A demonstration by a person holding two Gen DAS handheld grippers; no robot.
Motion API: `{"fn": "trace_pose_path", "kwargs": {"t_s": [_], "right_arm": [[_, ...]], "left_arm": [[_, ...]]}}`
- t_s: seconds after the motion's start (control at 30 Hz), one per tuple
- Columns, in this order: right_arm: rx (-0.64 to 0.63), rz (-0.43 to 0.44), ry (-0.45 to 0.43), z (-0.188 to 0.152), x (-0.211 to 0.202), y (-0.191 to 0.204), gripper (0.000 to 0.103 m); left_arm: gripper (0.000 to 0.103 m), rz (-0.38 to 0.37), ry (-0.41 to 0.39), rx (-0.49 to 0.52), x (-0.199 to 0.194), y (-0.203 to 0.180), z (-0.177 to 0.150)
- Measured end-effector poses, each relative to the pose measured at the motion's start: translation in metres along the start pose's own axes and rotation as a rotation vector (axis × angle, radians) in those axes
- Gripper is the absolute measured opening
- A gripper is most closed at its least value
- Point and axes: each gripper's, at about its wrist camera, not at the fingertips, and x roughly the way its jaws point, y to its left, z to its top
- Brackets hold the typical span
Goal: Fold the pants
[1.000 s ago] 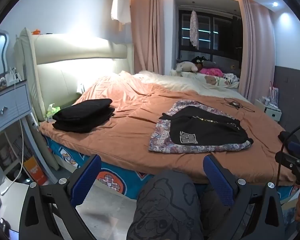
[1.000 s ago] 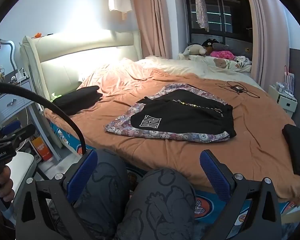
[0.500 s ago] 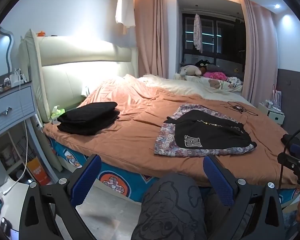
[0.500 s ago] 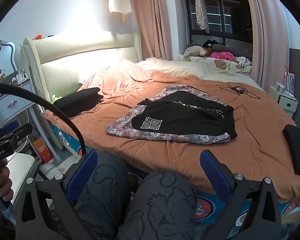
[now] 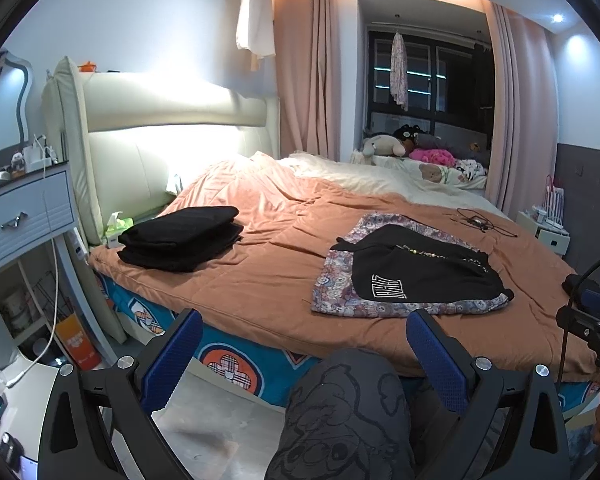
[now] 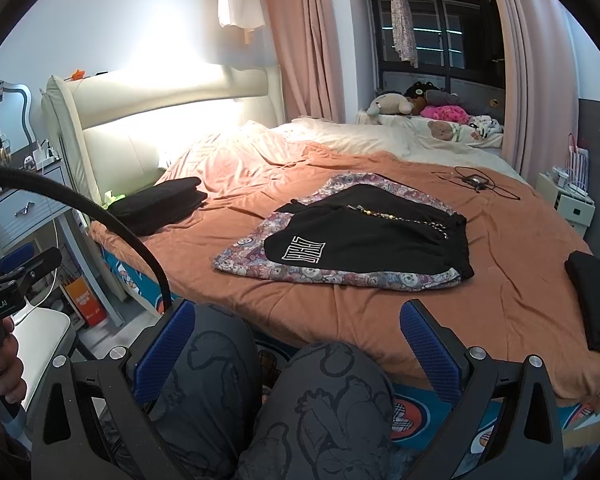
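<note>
Black pants with a white logo (image 5: 420, 276) (image 6: 364, 240) lie flat on the orange bedspread, on top of a patterned cartoon-print garment (image 5: 340, 300) (image 6: 252, 260). A folded stack of black clothes (image 5: 180, 238) (image 6: 156, 204) rests at the bed's near left corner. My left gripper (image 5: 304, 356) is open, held short of the bed above the person's knee, nothing between its blue pads. My right gripper (image 6: 296, 344) is open too, over both knees in grey printed trousers. Neither touches any cloth.
A dark garment (image 6: 592, 300) lies at the bed's right edge. A cable with a small device (image 6: 476, 180) sits far right on the bedspread (image 5: 260, 280). Stuffed toys (image 5: 400, 146) line the window side. A grey nightstand (image 5: 24, 216) stands left of the headboard.
Both views have tilted slightly upward and shifted, so the bed sits a little lower in frame. Both grippers stay open and the clothes have not moved.
</note>
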Motion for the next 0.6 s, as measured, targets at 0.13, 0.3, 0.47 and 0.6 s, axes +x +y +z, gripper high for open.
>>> {"fn": "trace_pose_path", "kwargs": {"t_s": [0.13,0.3,0.47,0.6], "right_arm": [[0.0,0.002,-0.002,-0.0004,-0.0005,-0.0003,0.103],[0.006,0.003,-0.004,-0.0012,-0.0008,-0.0024,0.103],[0.011,0.0,-0.005,-0.0012,-0.0014,-0.0017,0.103],[0.016,-0.003,-0.006,-0.0005,-0.0022,-0.0019,0.103]], "left_arm": [[0.103,0.004,-0.005,-0.003,-0.0026,0.0006,0.0],[0.103,0.0,-0.008,-0.005,-0.0058,0.0005,-0.0011],[0.103,-0.005,-0.012,-0.006,-0.0085,0.0005,0.0004],[0.103,-0.007,-0.016,-0.005,-0.0105,0.0011,0.0007]]}}
